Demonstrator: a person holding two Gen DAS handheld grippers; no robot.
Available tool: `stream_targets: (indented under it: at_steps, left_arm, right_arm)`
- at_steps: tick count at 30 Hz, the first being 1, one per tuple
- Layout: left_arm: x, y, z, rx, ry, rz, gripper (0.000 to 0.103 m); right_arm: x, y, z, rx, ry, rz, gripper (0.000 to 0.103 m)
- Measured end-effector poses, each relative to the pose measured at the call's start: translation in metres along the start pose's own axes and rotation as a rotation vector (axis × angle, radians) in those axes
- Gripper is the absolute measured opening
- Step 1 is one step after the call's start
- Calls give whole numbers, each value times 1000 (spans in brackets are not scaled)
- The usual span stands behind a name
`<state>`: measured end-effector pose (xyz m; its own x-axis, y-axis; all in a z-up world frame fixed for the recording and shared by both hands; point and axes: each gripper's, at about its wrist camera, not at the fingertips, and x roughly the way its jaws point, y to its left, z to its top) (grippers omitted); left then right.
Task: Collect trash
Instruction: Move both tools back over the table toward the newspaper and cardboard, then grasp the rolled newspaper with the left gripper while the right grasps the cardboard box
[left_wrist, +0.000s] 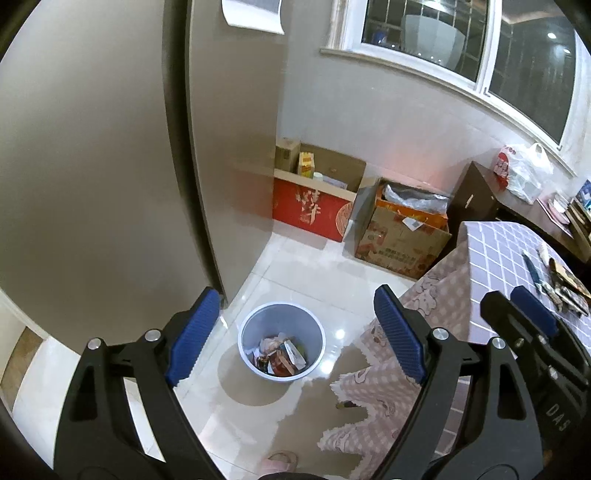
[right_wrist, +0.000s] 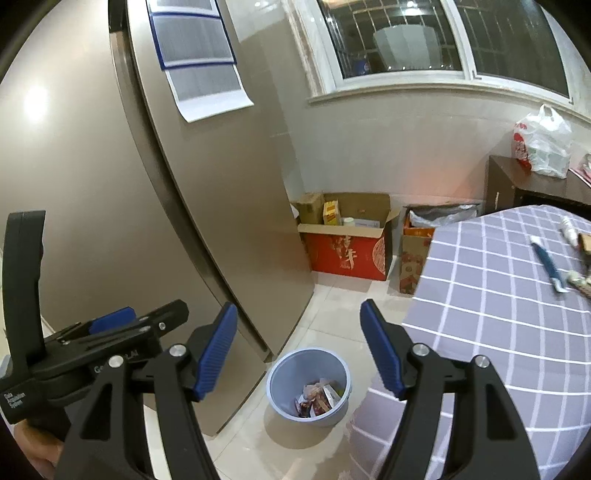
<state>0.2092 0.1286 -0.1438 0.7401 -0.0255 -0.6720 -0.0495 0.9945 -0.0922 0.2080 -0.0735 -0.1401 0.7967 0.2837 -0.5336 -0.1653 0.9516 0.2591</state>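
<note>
Two grippers hang over a pale tiled floor (left_wrist: 295, 266), each with its blue-padded fingers spread wide apart and gripping nothing: the left gripper (left_wrist: 291, 332) and the right gripper (right_wrist: 299, 349). Below and between the fingers in both views stands a light blue waste bin (left_wrist: 281, 341) on the tiles, with crumpled wrappers and paper scraps (left_wrist: 280, 356) lying in its bottom. Just left of the bin rises a tall brown-grey refrigerator (right_wrist: 207, 206); to the right, a table under a lilac checked cloth (right_wrist: 498, 295) carries more trash near its far right edge, beside a blue-handled tool (right_wrist: 550, 266). Farther back, against the tiled wall, sit an open red carton (left_wrist: 310, 208) and a printed cardboard box (left_wrist: 399, 240) lined with grey plastic, then a dark wooden cabinet (left_wrist: 472, 199) bearing a white plastic bag (right_wrist: 543, 146). A barred window (right_wrist: 424, 37) spans the far wall. Only the left wrist view shows the pink patterned undercloth (left_wrist: 369, 406) hanging off the table edge and a pink slipper (left_wrist: 280, 461) at the bottom. Only the right wrist view shows printed sheets (right_wrist: 199, 55) stuck to the refrigerator door and the left gripper's black body at its left edge.
</note>
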Motion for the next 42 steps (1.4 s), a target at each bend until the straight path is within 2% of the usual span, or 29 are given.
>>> stream_targets:
  at_steps: [6, 11, 19, 22, 26, 30, 36, 40, 42]
  left_arm:
    - [-34, -19, -7, 12, -25, -20, 84]
    - [-52, -61, -15, 54, -24, -78, 85]
    - [-48, -168, -30, 182, 17, -172, 85]
    - [-42, -211, -37, 253, 34, -197, 85]
    - [-34, -265, -45, 343, 38, -228, 85]
    - [-29, -313, -53, 438, 28, -260, 85]
    - [-32, -398, -78, 682, -39, -328, 85]
    - [-26, -443, -97, 836, -98, -323, 85]
    - [-19, -457, -102, 882, -95, -321, 85]
  right_arm:
    - [-44, -8, 0, 15, -35, -4, 70]
    - [-82, -40, -3, 51, -67, -36, 71]
    - [-137, -151, -12, 217, -103, -145, 73]
    - [-156, -207, -18, 302, -110, -202, 73]
    - [-173, -262, -25, 344, -90, -319, 75]
    - [-185, -316, -34, 414, -59, -372, 75]
    - [-201, -362, -38, 442, -67, -447, 76]
    - [-202, -382, -37, 426, -44, -470, 76]
    - [-199, -389, -37, 415, -17, -470, 77]
